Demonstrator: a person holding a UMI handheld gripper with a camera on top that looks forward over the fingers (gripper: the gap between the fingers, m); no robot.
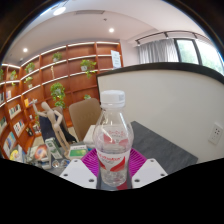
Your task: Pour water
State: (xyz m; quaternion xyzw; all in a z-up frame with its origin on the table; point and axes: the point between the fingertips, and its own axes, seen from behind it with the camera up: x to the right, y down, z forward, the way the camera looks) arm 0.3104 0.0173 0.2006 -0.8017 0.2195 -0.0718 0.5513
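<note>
A clear plastic water bottle (113,140) with a white cap and a red-and-white label stands upright between my fingers. My gripper (112,160) is shut on the bottle, the magenta pads (91,160) pressing on its lower body at both sides. The bottle is lifted above the grey table (160,143). No cup or other vessel shows in the view.
A wooden figure (50,122) and small items stand at the left on the table. Orange wall shelves (60,70) with plants run along the back. A white half-wall (175,100) with a dark top rises at the right, windows above it.
</note>
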